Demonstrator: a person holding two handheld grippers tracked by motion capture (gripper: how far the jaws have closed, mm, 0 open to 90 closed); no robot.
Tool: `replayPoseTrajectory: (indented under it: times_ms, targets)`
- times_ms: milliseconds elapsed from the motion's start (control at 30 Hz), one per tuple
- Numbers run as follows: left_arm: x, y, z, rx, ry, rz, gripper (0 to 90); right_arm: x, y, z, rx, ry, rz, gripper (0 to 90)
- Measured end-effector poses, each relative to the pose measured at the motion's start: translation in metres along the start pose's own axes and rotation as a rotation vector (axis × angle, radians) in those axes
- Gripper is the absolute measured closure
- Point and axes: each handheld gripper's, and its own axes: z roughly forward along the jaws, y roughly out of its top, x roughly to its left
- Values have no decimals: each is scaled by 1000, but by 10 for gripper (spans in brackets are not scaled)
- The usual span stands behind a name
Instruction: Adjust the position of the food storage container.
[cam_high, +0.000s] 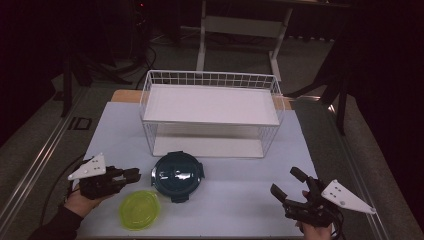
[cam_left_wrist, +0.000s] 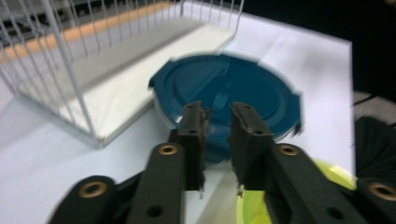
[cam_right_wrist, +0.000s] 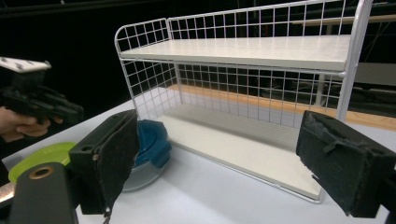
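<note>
A round container with a dark blue clip lid (cam_high: 177, 175) stands on the white table just in front of the wire rack. A yellow-green round lid (cam_high: 140, 209) lies flat at its front left. My left gripper (cam_high: 136, 174) hovers left of the blue lid, tips pointing at it, jaws drawn almost together with nothing between them. In the left gripper view the blue lid (cam_left_wrist: 233, 88) lies just beyond that gripper (cam_left_wrist: 218, 112). My right gripper (cam_high: 284, 181) is held at the front right, wide open and empty; in its own view this gripper (cam_right_wrist: 219, 140) frames the rack.
A white two-tier wire rack (cam_high: 210, 73) stands at the table's middle back, both shelves bare (cam_right_wrist: 243, 49). The table is covered in white (cam_high: 240, 200). A dark floor and a table frame lie behind. The person's hands come in from the bottom corners.
</note>
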Motion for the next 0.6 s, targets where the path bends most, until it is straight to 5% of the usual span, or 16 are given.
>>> replayPoseTrajectory:
  times_ms: [133,367,600]
  targets:
    - [6,-7,12,66,4,14,882,0,-1,-1,-6,6,8,130]
    - [11,-11,30,148,-12,48,887,0,-3,-2,-3,8,10,131]
    - [13,-9,43,168,-18,88,888,-2,-4,-2,-2,14,12,131]
